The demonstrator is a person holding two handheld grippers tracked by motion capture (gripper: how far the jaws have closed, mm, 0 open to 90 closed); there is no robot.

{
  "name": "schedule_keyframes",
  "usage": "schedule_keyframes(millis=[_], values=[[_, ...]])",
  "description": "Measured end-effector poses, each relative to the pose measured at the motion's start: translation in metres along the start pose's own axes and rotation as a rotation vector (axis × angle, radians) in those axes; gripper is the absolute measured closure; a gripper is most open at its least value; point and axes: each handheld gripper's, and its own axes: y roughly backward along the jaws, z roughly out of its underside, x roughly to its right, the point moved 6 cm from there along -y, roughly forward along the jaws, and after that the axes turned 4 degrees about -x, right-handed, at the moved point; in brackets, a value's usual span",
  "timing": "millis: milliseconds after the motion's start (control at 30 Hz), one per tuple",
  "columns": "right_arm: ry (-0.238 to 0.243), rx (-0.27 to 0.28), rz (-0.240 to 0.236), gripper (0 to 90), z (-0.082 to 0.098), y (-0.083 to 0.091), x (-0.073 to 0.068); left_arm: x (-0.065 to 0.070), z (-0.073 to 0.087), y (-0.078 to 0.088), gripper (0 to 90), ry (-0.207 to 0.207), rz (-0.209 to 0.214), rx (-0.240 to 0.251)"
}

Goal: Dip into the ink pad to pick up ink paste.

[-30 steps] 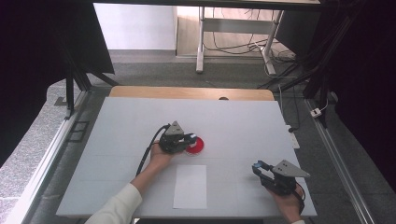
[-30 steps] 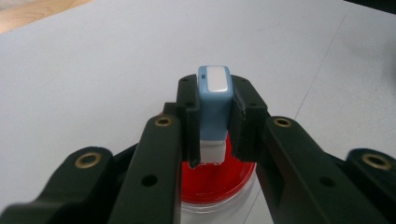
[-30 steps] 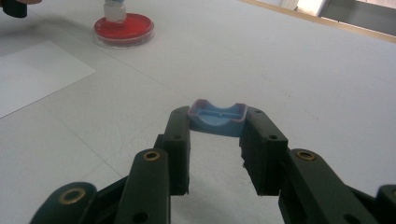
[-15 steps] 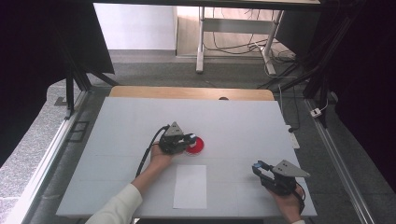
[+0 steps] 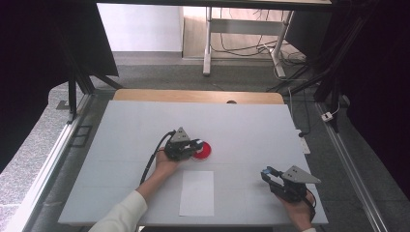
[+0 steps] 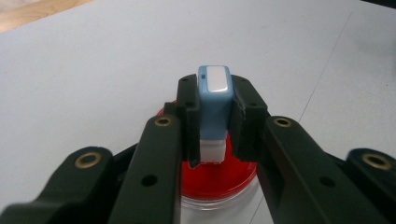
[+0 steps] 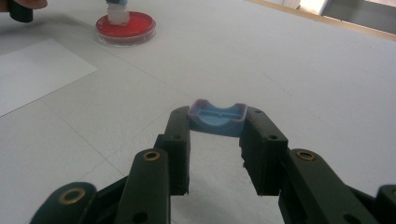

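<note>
1. The blue and white stamp (image 6: 214,109), bearing no readable writing, stands upright with its white foot in the red ink dish (image 6: 219,177)
2. The left gripper (image 6: 214,126) has its jaws clamped on the stamp's 2 sides
3. The dish sits mid-table (image 5: 121,125), just beyond a blank white sheet (image 5: 197,192)
4. The right gripper (image 7: 217,122), near the table's right front, pinches the blue stamp cap (image 7: 217,116), hollow side up

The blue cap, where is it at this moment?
The blue cap is held between the right gripper tips, low at the right of the high view, right of the white paper sheet.
</note>
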Motion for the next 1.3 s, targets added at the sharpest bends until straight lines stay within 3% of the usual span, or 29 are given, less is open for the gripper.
schedule_keyframes(millis=[367, 1300], values=[[0.001, 0.007, -0.005, 63.9, -0.0009, 0.0011, -0.0001, 0.0048, 0.0007, 0.0002, 75.5, -0.061, -0.044, -0.037], [0.002, 0.013, -0.008, 63.9, -0.002, 0.0019, 0.0, 0.0062, 0.0013, -0.0021, 75.7, -0.068, -0.056, -0.064]])
